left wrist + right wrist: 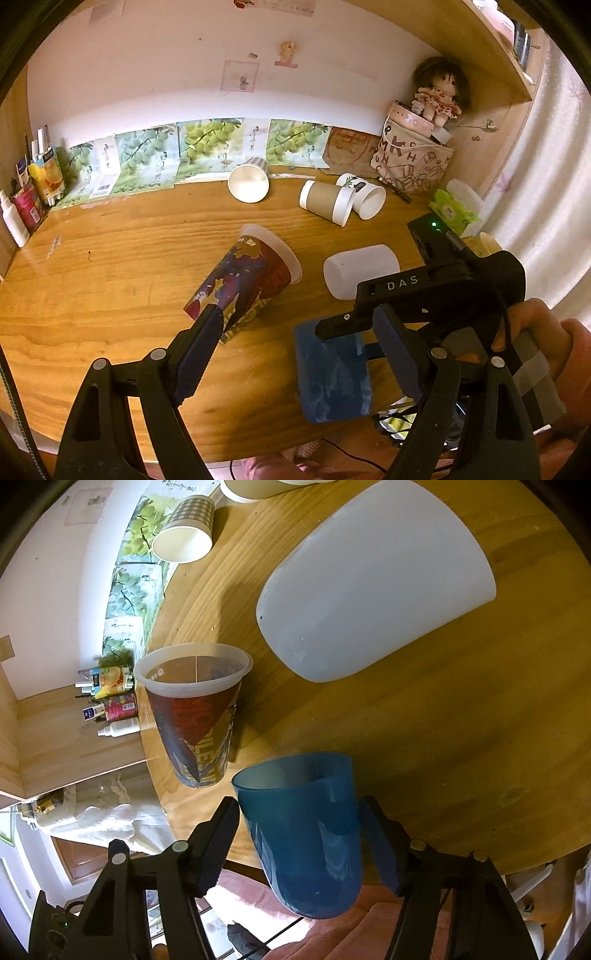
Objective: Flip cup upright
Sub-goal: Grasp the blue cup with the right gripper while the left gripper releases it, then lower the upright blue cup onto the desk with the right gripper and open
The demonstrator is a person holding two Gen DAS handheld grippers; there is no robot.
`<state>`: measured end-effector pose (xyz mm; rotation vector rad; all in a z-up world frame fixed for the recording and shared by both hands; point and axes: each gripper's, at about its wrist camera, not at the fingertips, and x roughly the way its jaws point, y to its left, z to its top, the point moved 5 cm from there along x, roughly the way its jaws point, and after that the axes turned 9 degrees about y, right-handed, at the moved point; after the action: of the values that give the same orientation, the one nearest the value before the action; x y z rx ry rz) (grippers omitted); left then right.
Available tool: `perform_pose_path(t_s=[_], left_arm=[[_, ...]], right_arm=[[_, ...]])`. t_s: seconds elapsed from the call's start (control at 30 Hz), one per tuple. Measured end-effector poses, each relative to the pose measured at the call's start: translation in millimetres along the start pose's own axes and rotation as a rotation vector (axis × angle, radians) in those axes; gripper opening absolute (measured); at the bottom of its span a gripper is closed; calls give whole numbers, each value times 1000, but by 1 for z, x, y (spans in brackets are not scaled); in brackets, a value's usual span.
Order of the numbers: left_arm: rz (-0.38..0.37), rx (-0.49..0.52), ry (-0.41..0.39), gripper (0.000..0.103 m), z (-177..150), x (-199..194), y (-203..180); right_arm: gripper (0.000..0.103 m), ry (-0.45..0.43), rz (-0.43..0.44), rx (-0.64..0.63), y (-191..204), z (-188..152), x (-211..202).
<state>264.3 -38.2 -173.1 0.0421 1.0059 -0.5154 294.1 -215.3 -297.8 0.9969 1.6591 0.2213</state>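
A blue translucent cup point(306, 834) sits between the fingers of my right gripper point(299, 830), which is shut on its sides; it also shows in the left wrist view point(332, 373), lying at the table's near edge. My left gripper point(295, 332) is open and empty, just above the table. Its left finger point(203, 339) is near the base of a printed red and purple cup point(247, 280) that lies on its side. That printed cup also shows in the right wrist view point(195, 716).
A white plastic cup point(360, 271) lies on its side beside the printed cup. Three paper cups point(249, 179) point(327, 201) point(364, 195) lie further back. A doll, bag and tissue pack point(454, 210) stand at the back right. Bottles point(16, 221) line the left wall.
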Motion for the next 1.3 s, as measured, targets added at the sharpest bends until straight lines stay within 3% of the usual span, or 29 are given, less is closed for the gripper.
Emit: perform_pose_path(t_s=[0.3,0.67,1.07,1.3], left_arm=[[-3,3,18,86,-5,1,-3],[12,-12,16,86,-12,-5,-3],[42,-37,10,86,-17,-11,-5],[58,-44,4,86,-19,-13,-9]], right_arm=[[66,-54,-22,-64,9,-5,-5],[65,-275,-70,-229,33,-10,-37],[64,-541,-225,-488,45,-22,-61],[64,-576,-311,-655,51,-40,-49]])
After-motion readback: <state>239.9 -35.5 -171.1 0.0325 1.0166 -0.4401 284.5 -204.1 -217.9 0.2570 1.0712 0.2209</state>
